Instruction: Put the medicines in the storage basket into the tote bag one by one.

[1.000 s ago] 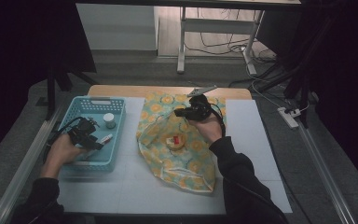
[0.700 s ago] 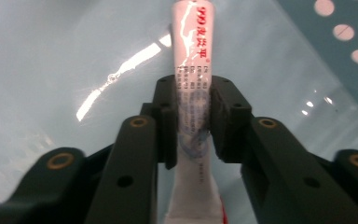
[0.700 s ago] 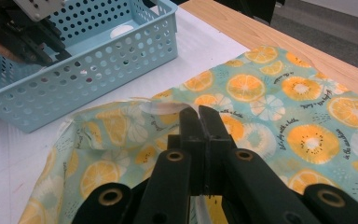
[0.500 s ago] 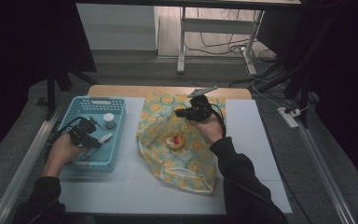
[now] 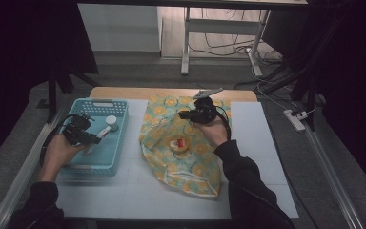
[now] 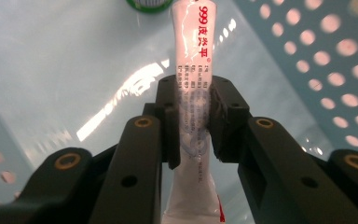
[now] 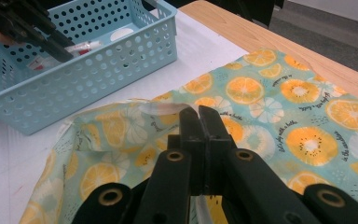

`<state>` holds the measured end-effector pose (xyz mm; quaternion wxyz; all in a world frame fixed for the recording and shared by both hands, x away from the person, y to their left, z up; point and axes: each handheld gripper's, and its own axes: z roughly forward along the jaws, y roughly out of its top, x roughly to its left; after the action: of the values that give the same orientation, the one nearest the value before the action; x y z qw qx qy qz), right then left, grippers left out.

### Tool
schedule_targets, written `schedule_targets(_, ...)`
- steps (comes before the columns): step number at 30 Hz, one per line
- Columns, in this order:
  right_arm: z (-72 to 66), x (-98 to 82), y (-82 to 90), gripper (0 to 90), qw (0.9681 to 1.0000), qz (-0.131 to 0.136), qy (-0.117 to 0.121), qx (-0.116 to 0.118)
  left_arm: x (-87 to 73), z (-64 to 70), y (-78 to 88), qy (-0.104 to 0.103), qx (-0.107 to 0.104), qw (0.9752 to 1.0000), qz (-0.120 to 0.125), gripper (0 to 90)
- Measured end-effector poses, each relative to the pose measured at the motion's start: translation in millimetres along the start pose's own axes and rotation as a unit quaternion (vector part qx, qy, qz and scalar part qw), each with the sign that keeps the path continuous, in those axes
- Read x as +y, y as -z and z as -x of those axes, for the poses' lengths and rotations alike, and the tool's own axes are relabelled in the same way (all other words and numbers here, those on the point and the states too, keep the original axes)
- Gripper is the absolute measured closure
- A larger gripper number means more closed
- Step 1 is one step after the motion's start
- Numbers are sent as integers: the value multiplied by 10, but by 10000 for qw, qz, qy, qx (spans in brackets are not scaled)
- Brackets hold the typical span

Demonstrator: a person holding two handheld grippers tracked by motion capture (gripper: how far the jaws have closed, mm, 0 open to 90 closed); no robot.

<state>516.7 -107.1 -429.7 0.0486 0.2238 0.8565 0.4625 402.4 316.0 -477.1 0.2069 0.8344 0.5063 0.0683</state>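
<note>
My left gripper point(image 5: 93, 139) is over the blue perforated basket point(image 5: 120, 108) and shut on a white tube with red "999" print point(image 6: 192, 56). The tube runs lengthwise between the jaws, its far end near a green-rimmed cap point(image 6: 149, 4). In the high view the tube point(image 5: 104, 132) points at a white-capped jar point(image 5: 111, 122). My right gripper point(image 5: 183, 114) hovers over the orange-and-kiwi print cloth point(image 5: 193, 164). Its jaws point(image 7: 198, 115) are pressed together, with nothing seen between the tips. A small round item with a red and white pack point(image 5: 179, 144) lies on the cloth.
The basket point(image 7: 121, 56) stands left of the cloth point(image 7: 279, 93) on a white mat point(image 5: 257, 143), with a wooden table edge point(image 5: 124, 92) behind. The left gripper point(image 7: 42, 39) reaches into it from the far side. Metal rails run along both table sides.
My left gripper has shifted slightly inside the basket with the tube still in it. The right gripper has stayed over the cloth.
</note>
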Motion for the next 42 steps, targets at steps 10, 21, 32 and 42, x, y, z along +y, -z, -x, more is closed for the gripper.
schedule_targets(10, 1, 3, 15, 900, 10000, 78, -19, -2, 45, 153, 180, -113, -291, 9981, 536, 753)
schedule_targets(21, -4, 16, 25, 900, 9999, 105, -7, -17, 201, 410, 361, -408, -615, 9929, 939, 754)
schedule_targets(32, -7, 38, 49, 900, 9999, 148, -11, -24, 348, 707, 415, -746, -895, 9864, 1162, 753)
schedule_targets(42, -4, 44, 64, 900, 9998, 183, -21, -43, 541, 991, 399, -1037, -1115, 9804, 1248, 753)
